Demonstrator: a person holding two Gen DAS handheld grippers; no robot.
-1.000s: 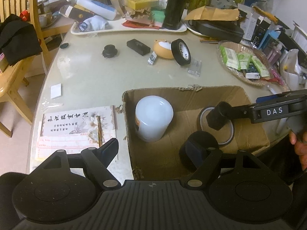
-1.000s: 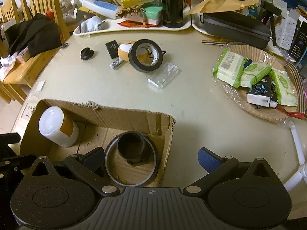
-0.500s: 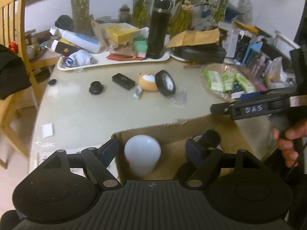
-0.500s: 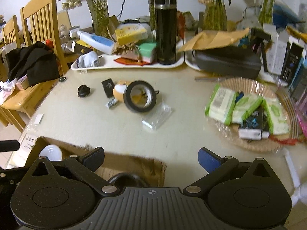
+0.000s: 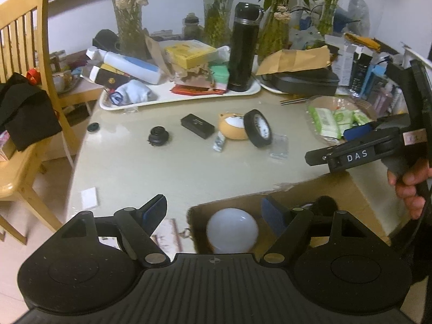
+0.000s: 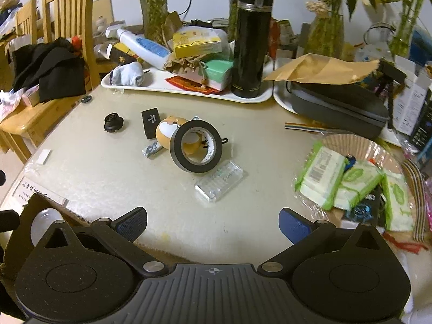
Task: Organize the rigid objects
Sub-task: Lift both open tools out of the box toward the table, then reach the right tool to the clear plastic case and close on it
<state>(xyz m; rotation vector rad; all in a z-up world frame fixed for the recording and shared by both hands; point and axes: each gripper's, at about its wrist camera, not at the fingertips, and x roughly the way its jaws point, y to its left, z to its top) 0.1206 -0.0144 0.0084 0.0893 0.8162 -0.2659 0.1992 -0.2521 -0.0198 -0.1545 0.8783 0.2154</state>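
Your left gripper (image 5: 214,212) tilts downward with its jaws spread wide and nothing between them. Your right gripper (image 6: 212,222) is likewise tilted and empty, jaws parted (your right hand (image 5: 411,183) wraps its handle at the frame's edge).

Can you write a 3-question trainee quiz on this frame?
1. True or false: the black tape roll leans against the orange bear toy.
2. What white thing sits in the cardboard box?
3. The right claw is: A) shut on the clear plastic case B) open and empty C) holding the black flask.

Key: 1 true; 2 the white jar; 3 B.
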